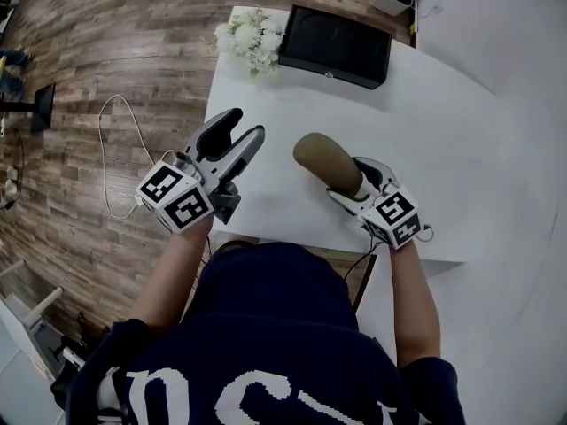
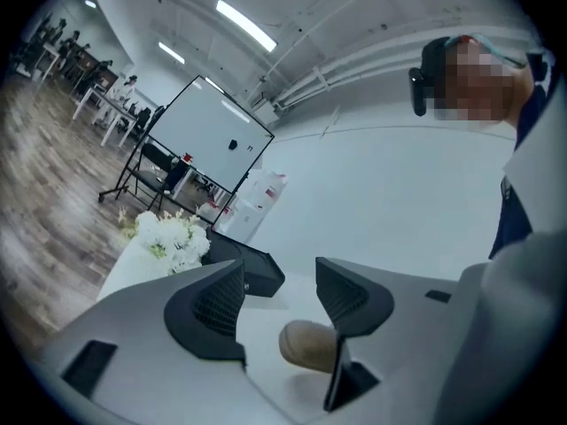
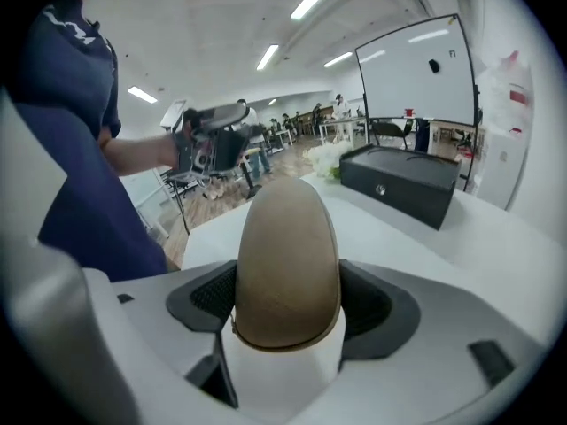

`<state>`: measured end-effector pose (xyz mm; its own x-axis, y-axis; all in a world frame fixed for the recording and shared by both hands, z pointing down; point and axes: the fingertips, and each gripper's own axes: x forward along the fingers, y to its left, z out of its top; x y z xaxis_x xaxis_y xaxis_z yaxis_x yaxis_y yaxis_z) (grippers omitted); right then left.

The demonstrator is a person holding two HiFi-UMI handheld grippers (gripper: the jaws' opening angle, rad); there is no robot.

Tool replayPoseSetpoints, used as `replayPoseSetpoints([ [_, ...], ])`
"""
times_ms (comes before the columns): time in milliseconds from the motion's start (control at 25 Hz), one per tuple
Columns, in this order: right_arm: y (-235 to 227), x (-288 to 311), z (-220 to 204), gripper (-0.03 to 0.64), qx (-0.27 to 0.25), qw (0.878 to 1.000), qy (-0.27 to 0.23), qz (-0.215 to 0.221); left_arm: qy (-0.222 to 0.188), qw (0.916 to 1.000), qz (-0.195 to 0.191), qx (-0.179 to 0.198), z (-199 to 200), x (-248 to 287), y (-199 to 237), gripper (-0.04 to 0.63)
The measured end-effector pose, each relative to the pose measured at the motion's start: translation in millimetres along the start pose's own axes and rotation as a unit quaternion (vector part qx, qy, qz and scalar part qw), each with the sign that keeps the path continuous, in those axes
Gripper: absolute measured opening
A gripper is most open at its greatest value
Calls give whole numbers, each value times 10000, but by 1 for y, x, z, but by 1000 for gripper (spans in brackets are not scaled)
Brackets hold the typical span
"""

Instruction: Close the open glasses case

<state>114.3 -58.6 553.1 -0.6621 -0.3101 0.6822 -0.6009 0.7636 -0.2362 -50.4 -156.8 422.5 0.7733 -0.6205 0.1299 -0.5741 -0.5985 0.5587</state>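
Right gripper (image 3: 288, 301): jaws spread wide and clamped on the case (image 3: 288, 255), one pad on each long side. Case is tan and rounded, lid down, with the seam showing at the near end. Its far end sticks out past the fingertips and tilts upward. It sits over the table (image 1: 425, 149), close to the near edge, about mid-width.

Left gripper (image 2: 279, 295): jaws apart, nothing between the pads. The case shows beyond the gap, well apart. This gripper hangs at the table's left edge, pointing roughly level.

Box (image 1: 335, 47): black, lid shut, at the far edge. Flowers (image 1: 252, 38): white, at the far left corner, just beside the box. Cable (image 1: 111, 149): white, looped on the wood floor left of the table.
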Motion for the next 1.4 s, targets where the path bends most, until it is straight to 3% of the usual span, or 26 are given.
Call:
replayPoseSetpoints([
  [80,-3,-10,25,333,-76,9994,-299,-150,213,9984,-284,-447,-17,6,-6,269],
  [240,1,-33,87,333,-298,9947,-886,-420,506,9852,-1042,-1266,-38,20,-38,302],
  [400,13,-44,133,333,-742,9888,-1160,-567,287,9715,-1551,-1769,-30,32,-67,311],
  [600,35,-41,162,333,-1329,9820,-1211,-581,-63,9667,-1811,-1806,0,40,-87,313],
  [840,56,-40,183,333,-1462,9778,-1412,-519,-763,9622,-1814,-1881,39,33,-82,313],
  [920,57,-41,188,333,-1522,9758,-1490,-502,-797,9577,-1869,-2037,43,31,-80,313],
  [1000,61,-46,196,333,-1575,9719,-1691,-441,-863,9474,-1957,-2382,48,29,-77,307],
  [1080,63,-57,206,333,-1462,9677,-2017,-396,-989,9385,-2019,-2621,57,26,-75,302],
  [1240,59,-80,211,333,-644,9605,-2699,-220,-1133,9479,-1868,-2319,78,18,-66,299],
  [1400,57,-73,189,331,455,9563,-2880,226,-1364,9477,-1932,-2142,101,10,-67,299],
])
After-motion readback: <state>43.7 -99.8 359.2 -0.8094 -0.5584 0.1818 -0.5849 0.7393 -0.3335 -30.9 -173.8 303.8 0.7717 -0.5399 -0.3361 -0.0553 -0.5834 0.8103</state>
